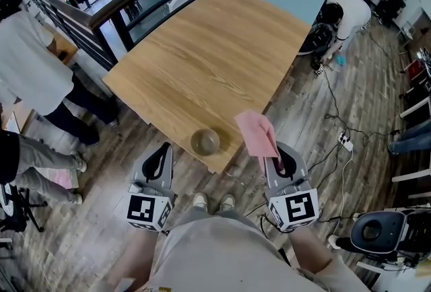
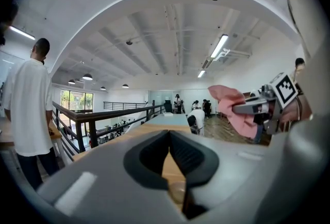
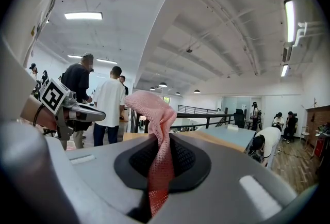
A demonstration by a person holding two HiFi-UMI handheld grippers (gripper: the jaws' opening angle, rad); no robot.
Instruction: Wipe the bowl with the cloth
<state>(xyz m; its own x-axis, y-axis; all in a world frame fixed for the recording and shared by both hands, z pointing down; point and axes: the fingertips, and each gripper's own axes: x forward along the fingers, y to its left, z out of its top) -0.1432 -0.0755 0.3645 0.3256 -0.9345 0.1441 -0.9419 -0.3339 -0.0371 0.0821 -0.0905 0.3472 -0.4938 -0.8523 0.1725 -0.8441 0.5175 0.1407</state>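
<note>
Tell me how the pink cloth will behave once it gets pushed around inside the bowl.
Probably floppy: the pink cloth folds and twists above the right tongs that pinch it. It looks like an open knit, so likely light and grippy rather than slippery. The bowl sits unheld near the table edge, so it may slide.

Ahead of you a long wooden tabletop (image 1: 202, 62) runs away, its far end pale blue, with a black railing (image 1: 114, 7) along its left side. On your left a person in a white shirt (image 1: 30, 62) stands by that railing, and at the far right another person (image 1: 350, 15) bends over beside the tabletop's far corner. Cables and a white power strip (image 1: 345, 142) lie on the plank floor (image 1: 363, 82) to your right, near a black chair (image 1: 377, 233).
</note>
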